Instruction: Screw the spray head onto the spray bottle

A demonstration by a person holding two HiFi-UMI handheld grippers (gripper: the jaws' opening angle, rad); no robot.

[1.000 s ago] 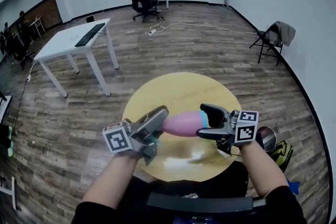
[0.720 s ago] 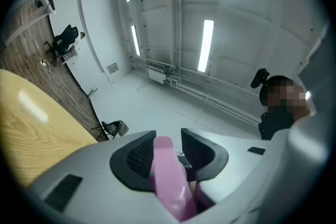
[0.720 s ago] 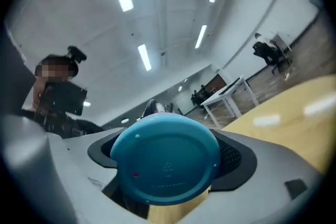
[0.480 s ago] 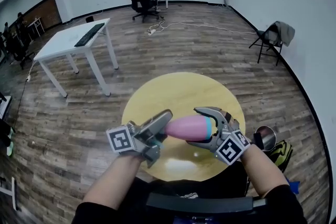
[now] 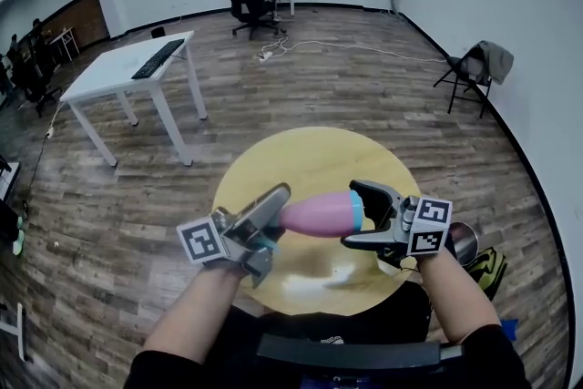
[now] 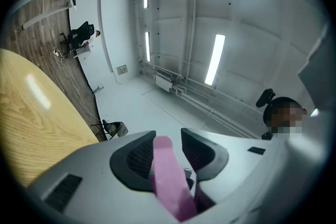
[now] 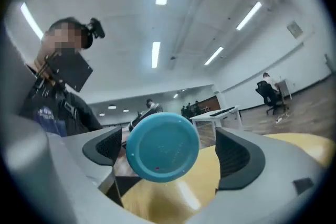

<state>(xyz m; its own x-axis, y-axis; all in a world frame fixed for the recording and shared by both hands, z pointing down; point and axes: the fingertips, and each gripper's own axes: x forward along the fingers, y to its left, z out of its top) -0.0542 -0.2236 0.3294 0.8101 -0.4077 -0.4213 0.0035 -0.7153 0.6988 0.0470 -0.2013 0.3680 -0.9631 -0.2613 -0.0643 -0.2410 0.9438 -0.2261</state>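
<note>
left gripper view: hand-held gripper (image 6: 168, 150) partly closed, pinching pink spray bottle (image 6: 171, 183).

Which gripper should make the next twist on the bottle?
Right, probably: the right gripper has just been opening its fingers, now apart around the spray bottle's teal end, free to grip and turn. The left gripper is clamped on the pink end, steadying it.

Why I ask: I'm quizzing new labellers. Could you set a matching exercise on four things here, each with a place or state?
1 left tongs
2 right tongs
3 round table
4 keyboard

a on the white desk
b clamped on the pink spray bottle
c open around the bottle's blue end
d below the bottle

Pairs: 1-b, 2-c, 3-d, 4-a.
Right tongs have just been opening, with the blue end between them.
</note>
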